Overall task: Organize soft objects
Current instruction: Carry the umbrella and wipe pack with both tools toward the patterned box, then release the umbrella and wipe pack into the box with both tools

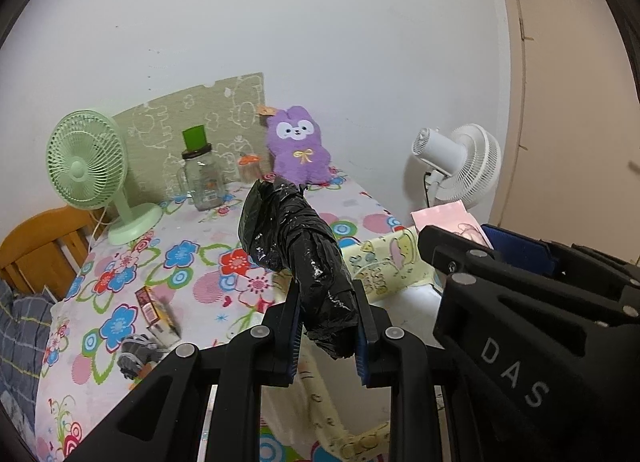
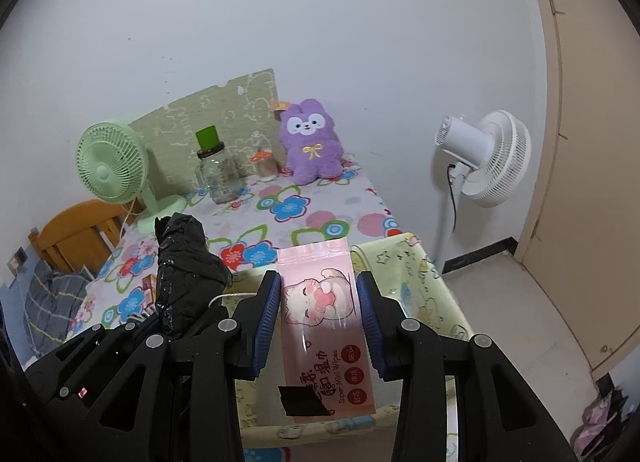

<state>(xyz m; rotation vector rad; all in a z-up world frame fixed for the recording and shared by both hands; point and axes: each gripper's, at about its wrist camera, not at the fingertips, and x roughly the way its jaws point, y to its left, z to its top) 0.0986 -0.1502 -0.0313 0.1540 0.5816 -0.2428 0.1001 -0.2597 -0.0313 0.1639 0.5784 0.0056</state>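
My left gripper [image 1: 327, 336] is shut on a crumpled black plastic bag roll [image 1: 296, 246] and holds it up above the table; the roll also shows in the right wrist view [image 2: 184, 274]. My right gripper [image 2: 318, 318] is shut on a pink pack of wet wipes [image 2: 324, 322] with a cat picture, held over a yellow fabric storage box [image 2: 416, 274]. That box shows in the left wrist view [image 1: 380, 266] below both grippers. A purple plush bunny [image 1: 298, 147] sits at the table's far edge against the wall, also in the right wrist view [image 2: 314, 143].
On the flowered tablecloth [image 1: 200, 262] stand a green desk fan [image 1: 86, 169], a glass jar with a green lid [image 1: 202, 173], a small mushroom jar [image 1: 249, 167] and a small box [image 1: 154, 310]. A white floor fan [image 2: 486, 157] stands right. A wooden chair [image 1: 44, 246] is left.
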